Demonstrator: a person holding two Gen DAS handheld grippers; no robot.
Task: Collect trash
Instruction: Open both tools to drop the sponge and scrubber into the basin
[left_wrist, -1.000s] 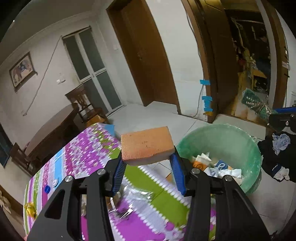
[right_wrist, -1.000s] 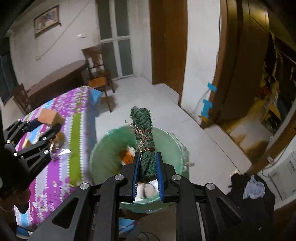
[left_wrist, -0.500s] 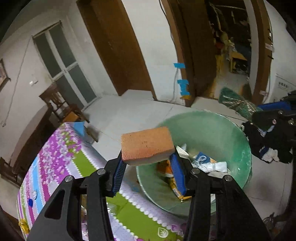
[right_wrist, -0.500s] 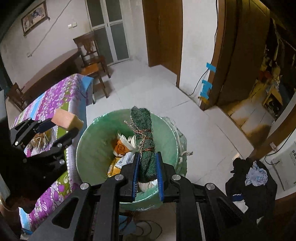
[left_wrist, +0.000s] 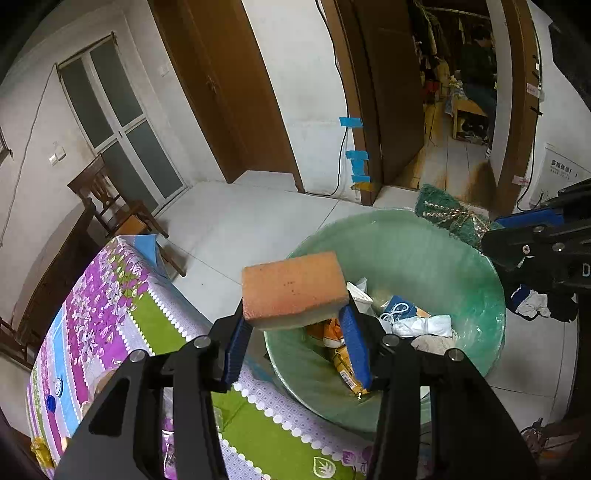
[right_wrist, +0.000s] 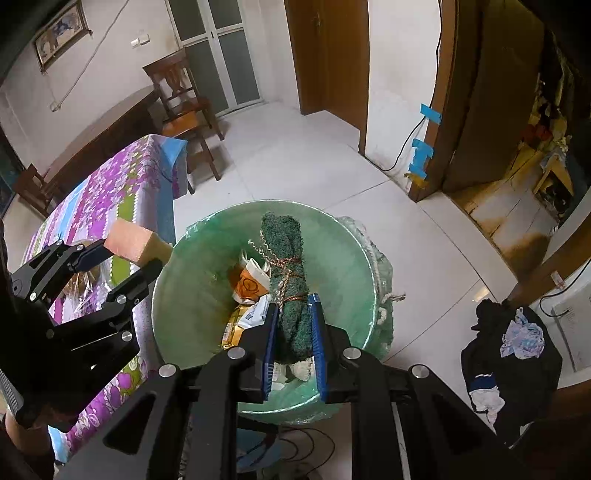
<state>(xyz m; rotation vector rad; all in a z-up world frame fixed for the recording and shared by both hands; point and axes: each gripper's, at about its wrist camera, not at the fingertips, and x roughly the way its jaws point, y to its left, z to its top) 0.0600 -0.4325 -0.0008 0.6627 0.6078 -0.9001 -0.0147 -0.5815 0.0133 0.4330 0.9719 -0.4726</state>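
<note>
Over the green bin (right_wrist: 177, 295), right gripper (right_wrist: 293, 343) is pinching a dark green scouring roll (right_wrist: 288, 280) tied with cord, hanging above wrappers already in the bin

At 9 o'clock of the bin rim, left gripper (left_wrist: 295, 332) is clamping an orange sponge (left_wrist: 293, 286), which is sitting partly over the rim, partly over the worktop (left_wrist: 110, 295) edge

Risks, as judged:
- sponge is being released too near the rim, bouncing to the floor (right_wrist: 295, 166)
- cord is snagging on a pad, roll not dropping clean
- grippers are crowding one opening, could be knocking together

Worktop is wearing a purple and green floral cloth with a clear wrapper (right_wrist: 79, 291) on it. Pale tiled floor, wooden chair (right_wrist: 184, 110) at 11 o'clock, brown doors at 12, dark clothes heap (right_wrist: 509, 350) at 3 o'clock
</note>
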